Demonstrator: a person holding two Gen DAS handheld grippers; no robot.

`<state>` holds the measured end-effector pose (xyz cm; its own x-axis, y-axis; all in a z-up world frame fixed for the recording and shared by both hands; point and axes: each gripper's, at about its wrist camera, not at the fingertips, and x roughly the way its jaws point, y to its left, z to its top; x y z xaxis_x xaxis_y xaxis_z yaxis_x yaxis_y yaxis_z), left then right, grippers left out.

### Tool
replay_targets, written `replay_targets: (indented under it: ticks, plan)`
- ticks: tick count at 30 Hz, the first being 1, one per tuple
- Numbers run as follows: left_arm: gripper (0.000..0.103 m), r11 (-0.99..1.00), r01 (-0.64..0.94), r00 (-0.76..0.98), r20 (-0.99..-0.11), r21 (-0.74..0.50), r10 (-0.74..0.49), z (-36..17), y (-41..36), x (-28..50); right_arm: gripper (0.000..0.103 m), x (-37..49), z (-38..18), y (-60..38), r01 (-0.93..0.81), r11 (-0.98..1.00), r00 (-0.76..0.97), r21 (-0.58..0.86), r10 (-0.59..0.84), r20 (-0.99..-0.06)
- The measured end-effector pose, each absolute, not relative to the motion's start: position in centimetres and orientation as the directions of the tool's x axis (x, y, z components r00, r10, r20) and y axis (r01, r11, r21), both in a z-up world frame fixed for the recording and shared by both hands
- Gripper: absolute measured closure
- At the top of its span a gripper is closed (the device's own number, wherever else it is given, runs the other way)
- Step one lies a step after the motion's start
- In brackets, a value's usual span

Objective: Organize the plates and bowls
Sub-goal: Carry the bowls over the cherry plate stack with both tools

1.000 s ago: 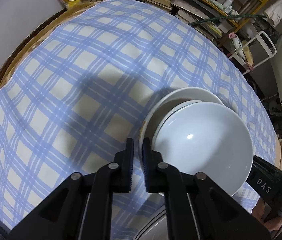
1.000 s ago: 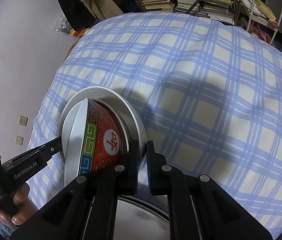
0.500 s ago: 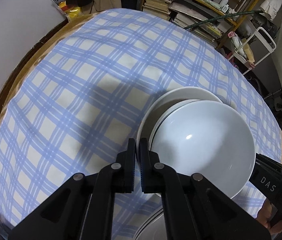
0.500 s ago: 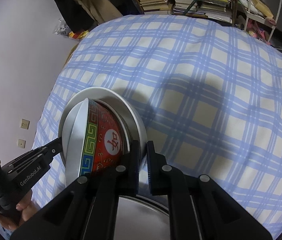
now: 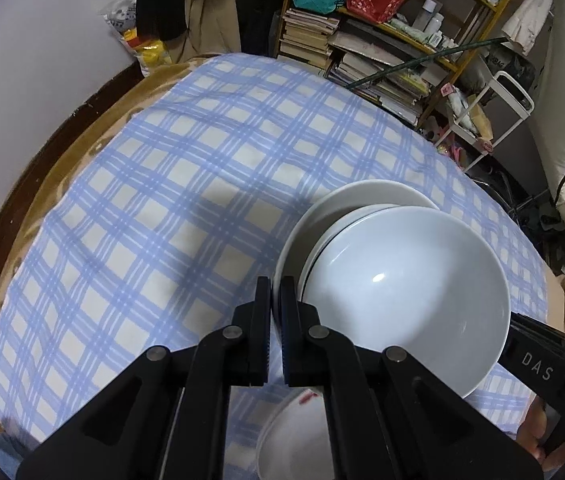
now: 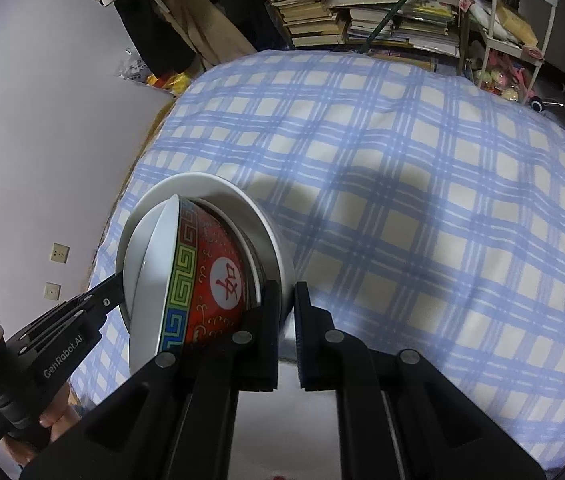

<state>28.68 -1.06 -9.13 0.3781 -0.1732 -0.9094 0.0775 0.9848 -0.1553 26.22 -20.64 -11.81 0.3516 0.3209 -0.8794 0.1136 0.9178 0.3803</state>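
Both grippers hold one white plate by opposite rim edges, lifted above the blue checked tablecloth (image 5: 170, 184). My left gripper (image 5: 276, 292) is shut on the plate (image 5: 362, 196). On the plate sit stacked bowls; the top bowl (image 5: 402, 292) is white inside. In the right wrist view my right gripper (image 6: 287, 300) is shut on the same plate (image 6: 218, 188), and the top bowl (image 6: 206, 280) shows a red outside with a coloured key-pattern band. The stack looks tilted in that view.
Another white bowl (image 5: 290, 432) sits low between the left gripper's arms. A pale dish surface (image 6: 286, 420) lies under the right gripper. Bookshelves (image 5: 382, 40) and a white rack (image 6: 514, 20) stand beyond the far edge. A wall is at left.
Both grippers have risen with the plate and stacked bowls, so the cloth looks farther away. The left gripper's jaws have closed tighter on the rim.
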Motion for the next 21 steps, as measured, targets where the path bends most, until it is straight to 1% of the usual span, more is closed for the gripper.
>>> replay_targets:
  ticks: [11, 16, 21]
  plan:
    - [0.101, 0.984, 0.111, 0.419, -0.892, -0.136, -0.170, -5.4, -1.5, 22.8, 0.092, 20.2, -8.6, -20.8, 0.120, 0.915, 0.391, 0.386, 0.314, -0.865]
    - [0.101, 0.983, 0.121, 0.419, -0.891, -0.137, -0.176, -5.4, -1.8, 20.0, 0.092, 17.3, -8.4, -21.0, 0.131, 0.918, 0.401, 0.375, 0.297, -0.866]
    - [0.101, 0.982, 0.143, 0.396, -0.902, -0.126, -0.174, -6.6, -2.5, 17.4, 0.092, 14.4, -9.3, -21.2, 0.159, 0.916, 0.396, 0.369, 0.284, -0.873]
